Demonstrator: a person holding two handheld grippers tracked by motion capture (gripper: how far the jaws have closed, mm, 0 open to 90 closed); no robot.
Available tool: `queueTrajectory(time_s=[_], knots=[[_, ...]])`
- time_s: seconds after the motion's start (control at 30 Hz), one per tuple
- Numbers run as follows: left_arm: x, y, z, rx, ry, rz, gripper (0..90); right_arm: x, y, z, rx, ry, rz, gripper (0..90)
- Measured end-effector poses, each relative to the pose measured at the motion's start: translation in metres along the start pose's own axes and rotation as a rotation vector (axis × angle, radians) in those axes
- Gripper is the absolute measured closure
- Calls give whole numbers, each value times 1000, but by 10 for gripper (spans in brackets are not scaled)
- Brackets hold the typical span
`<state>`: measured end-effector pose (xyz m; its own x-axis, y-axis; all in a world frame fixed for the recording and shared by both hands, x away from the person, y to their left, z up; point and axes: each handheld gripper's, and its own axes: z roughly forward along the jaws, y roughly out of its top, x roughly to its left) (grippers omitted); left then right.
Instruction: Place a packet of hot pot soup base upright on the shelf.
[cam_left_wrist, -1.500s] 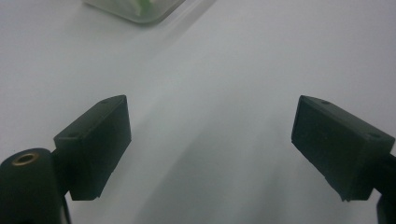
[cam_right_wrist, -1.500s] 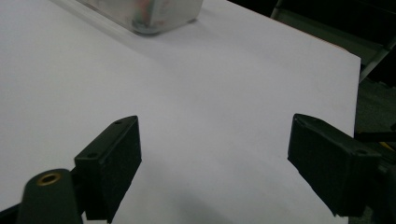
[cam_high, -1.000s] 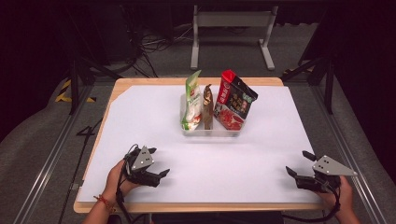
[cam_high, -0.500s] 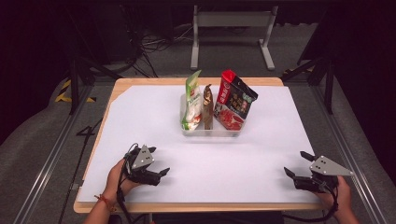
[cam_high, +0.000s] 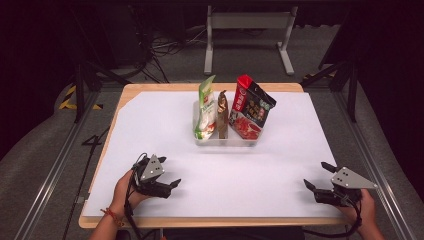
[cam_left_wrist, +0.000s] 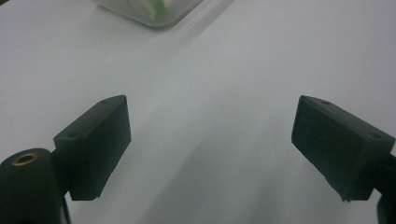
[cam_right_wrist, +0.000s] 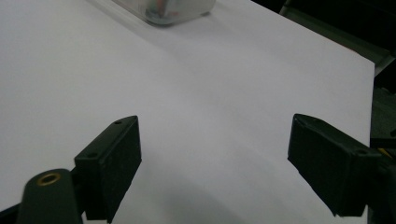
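Note:
A clear plastic bin (cam_high: 225, 139) stands at the middle of the white sheet. Three snack bags stand upright in it: a green and white one (cam_high: 205, 107), a thin brown one (cam_high: 222, 114) and a red and black one (cam_high: 251, 109). My left gripper (cam_high: 170, 171) rests low near the front left, open, its jaws pointing right with nothing between them (cam_left_wrist: 210, 140). My right gripper (cam_high: 315, 174) sits at the front right, open and empty (cam_right_wrist: 215, 158), jaws pointing left. Both are well short of the bin, whose corner shows far off in each gripper view (cam_left_wrist: 154, 11) (cam_right_wrist: 173, 9).
A white sheet (cam_high: 150, 125) covers the wooden table (cam_high: 165, 87); its front edge runs just under both hands. Dark floor, cables and a metal stand (cam_high: 247, 30) lie beyond the far edge. Rails run along both sides of the table.

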<state>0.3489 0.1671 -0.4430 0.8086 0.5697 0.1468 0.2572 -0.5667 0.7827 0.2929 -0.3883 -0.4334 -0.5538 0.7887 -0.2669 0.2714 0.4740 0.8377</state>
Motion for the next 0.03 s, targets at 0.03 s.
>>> queueTrajectory(time_s=[0.03], knots=[[0,0,0,0,0,0,125,0,0,0,-1,-1,0,178]])
